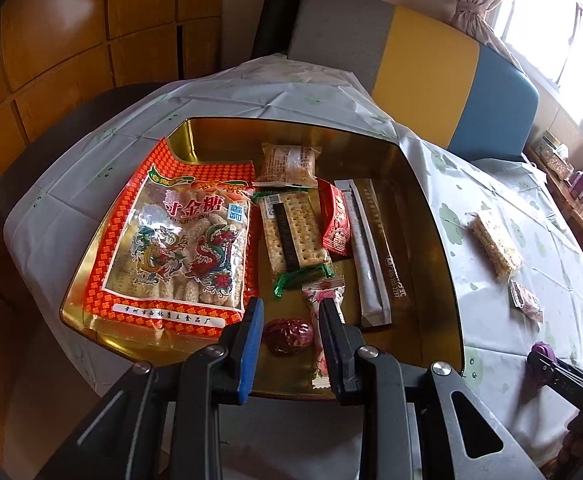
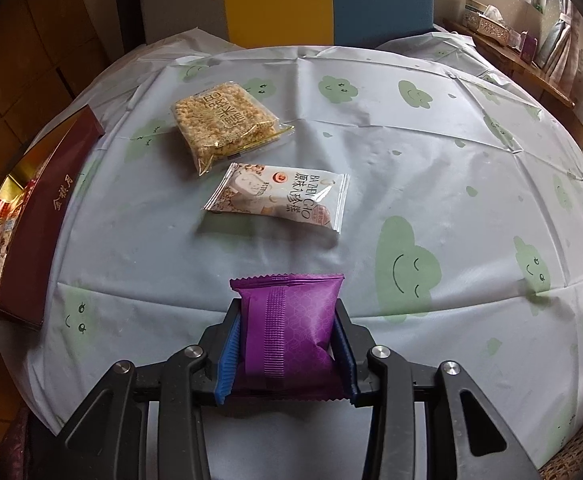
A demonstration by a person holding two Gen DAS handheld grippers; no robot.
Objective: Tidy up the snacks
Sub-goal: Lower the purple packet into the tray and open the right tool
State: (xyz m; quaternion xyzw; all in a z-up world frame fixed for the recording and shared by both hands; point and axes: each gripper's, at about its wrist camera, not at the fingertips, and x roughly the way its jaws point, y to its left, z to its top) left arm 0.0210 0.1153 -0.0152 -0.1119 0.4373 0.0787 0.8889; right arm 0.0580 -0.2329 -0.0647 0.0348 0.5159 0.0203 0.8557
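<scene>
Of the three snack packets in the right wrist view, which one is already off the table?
The purple packet, clamped between the right tongs. The puffed-rice bar packet and the white packet with brown lettering lie flat on the tablecloth.

Left wrist view: mounted behind the left gripper [image 1: 289, 320], looking forward and steeply down along its fingers; close range. Ahead of the tongs, a gold tray [image 1: 431, 200] fills the middle of the frame; beyond it, a chair back [image 1: 423, 80].

Right wrist view: mounted behind the right gripper [image 2: 287, 336], looking forward and down; close range. Ahead of the tongs, the tablecloth [image 2: 411, 160].

Shared ground: the tablecloth; the puffed-rice bar [image 1: 495, 244] [image 2: 221, 120], right of the left tongs, ahead-left of the right tongs; the tray, seen at far left of the right tongs; the right gripper's tip, low right of the left tongs.
</scene>
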